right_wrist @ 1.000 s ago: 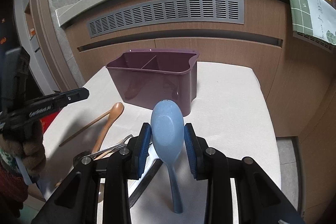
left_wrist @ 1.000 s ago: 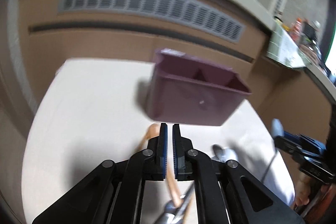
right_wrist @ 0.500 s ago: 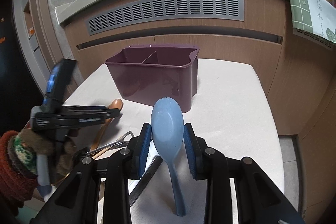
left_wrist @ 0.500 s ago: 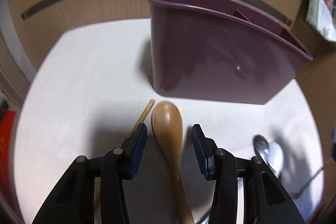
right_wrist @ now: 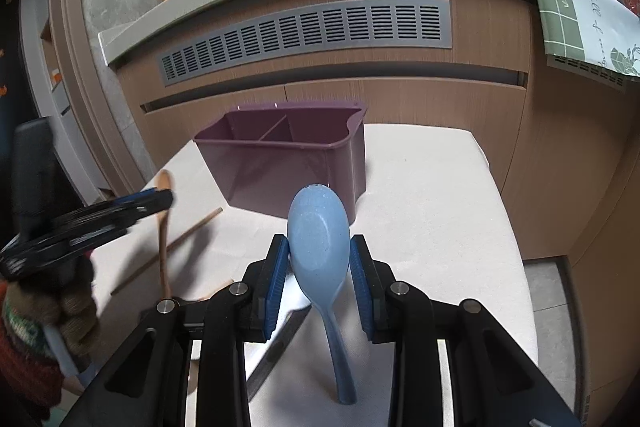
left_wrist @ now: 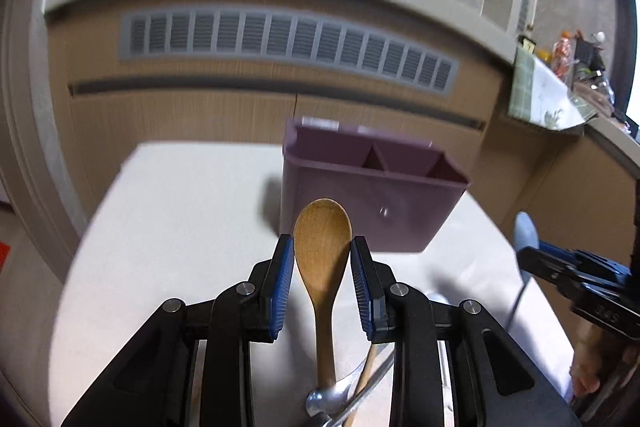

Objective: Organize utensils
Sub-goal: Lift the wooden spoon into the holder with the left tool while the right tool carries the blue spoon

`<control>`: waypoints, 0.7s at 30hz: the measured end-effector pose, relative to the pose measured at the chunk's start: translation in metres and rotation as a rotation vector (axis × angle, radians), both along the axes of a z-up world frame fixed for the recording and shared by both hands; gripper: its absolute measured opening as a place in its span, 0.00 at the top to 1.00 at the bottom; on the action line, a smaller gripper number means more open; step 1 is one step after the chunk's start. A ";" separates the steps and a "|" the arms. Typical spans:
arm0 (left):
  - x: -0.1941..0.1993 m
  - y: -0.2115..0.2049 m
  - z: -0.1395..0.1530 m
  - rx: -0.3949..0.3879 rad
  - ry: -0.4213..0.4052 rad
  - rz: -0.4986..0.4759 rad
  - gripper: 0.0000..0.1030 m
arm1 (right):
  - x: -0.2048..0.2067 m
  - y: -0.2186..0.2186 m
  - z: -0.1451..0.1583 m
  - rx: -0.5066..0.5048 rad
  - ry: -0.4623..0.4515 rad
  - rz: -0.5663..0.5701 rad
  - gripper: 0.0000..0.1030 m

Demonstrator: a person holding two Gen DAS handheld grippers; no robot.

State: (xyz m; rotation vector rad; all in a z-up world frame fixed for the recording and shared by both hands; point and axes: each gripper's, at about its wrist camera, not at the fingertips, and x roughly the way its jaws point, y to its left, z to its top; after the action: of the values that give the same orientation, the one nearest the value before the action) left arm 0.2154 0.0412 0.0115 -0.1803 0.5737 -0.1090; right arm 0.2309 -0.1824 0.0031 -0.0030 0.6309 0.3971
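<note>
Above white table (right_wrist: 432,187), downward-tilted left gripper (left_wrist: 322,259) fingers closing around wooden spoon (left_wrist: 322,239), right gripper (right_wrist: 318,259) grasping blue spoon (right_wrist: 318,231).

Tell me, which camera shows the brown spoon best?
The left wrist view. The wooden spoon fills the middle there, bowl up, between the pads of the closing left gripper, handle in plain sight. The right wrist view shows it only at the left edge, small and partly hidden behind that gripper.

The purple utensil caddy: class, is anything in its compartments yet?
Apparently empty: the purple utensil caddy shows only bare walls and a divider; compartment floors are hidden.
</note>
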 end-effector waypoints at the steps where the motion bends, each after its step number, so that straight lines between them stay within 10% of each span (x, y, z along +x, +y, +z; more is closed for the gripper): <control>1: -0.003 0.002 0.007 -0.007 -0.020 0.006 0.71 | 0.000 0.001 0.002 0.002 -0.007 0.000 0.73; 11: 0.027 0.019 0.147 -0.148 -0.379 -0.044 0.71 | 0.009 0.010 0.129 0.101 -0.362 0.050 0.73; 21: 0.128 0.025 0.065 -0.285 -0.130 -0.111 0.60 | 0.101 0.040 0.095 0.096 -0.227 0.038 0.67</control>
State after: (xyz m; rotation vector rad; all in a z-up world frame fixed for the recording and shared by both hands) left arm 0.3438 0.0657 0.0767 -0.4157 0.4360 -0.3084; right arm 0.3315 -0.1425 0.0981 0.0317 0.3882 0.4559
